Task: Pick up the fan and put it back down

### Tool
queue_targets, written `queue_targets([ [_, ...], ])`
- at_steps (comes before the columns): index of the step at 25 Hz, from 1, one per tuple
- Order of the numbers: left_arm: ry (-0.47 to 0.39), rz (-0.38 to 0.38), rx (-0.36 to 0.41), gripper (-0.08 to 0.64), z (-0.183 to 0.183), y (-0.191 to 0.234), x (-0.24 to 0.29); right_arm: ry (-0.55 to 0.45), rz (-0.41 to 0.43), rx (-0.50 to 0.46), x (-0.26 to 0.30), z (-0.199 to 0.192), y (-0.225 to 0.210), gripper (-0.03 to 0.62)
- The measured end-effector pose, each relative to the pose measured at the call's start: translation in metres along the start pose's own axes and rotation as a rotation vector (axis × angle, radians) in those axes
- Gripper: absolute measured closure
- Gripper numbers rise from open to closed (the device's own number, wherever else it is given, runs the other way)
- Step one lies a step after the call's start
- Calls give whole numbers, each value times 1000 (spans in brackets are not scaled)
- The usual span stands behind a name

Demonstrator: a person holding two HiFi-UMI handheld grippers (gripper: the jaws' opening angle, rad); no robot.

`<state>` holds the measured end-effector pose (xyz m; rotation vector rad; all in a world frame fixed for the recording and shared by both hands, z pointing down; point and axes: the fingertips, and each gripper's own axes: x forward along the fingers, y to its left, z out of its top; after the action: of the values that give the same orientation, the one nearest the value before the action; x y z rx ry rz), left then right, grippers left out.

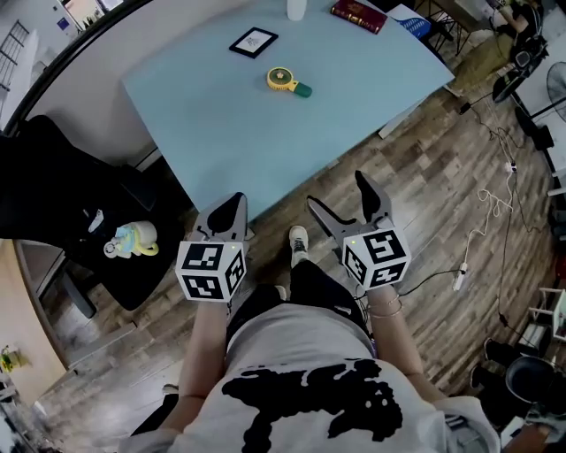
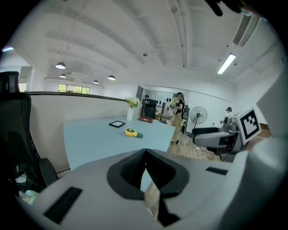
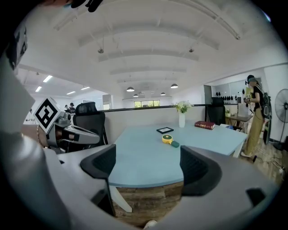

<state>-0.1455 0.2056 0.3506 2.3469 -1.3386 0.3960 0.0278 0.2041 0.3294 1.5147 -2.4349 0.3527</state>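
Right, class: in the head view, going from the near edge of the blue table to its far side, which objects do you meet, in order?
Yellow fan → black picture frame → white vase. The red book lies about level with the vase, so it is left out.

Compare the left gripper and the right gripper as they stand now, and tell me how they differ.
The left gripper has its jaws pressed together, while the right gripper has its jaws wide apart. The right gripper's gap frames the blue table and the yellow fan lying on it. The left gripper's closed jaws leave only a thin sliver of view. Shared: both hold nothing, and both are well short of the fan.
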Motion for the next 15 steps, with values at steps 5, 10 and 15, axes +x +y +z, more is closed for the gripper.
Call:
queue_targets([
  [5,3,45,-15,549,20,7,38,5,52,-7,39,17,-34,158],
  [10,-13,94,-28,549,42,14,68,5,105,-31,74,35,-63,160],
  [15,-31,154,-56,549,54,24,93,2,170,-61,104,47,-83,160],
])
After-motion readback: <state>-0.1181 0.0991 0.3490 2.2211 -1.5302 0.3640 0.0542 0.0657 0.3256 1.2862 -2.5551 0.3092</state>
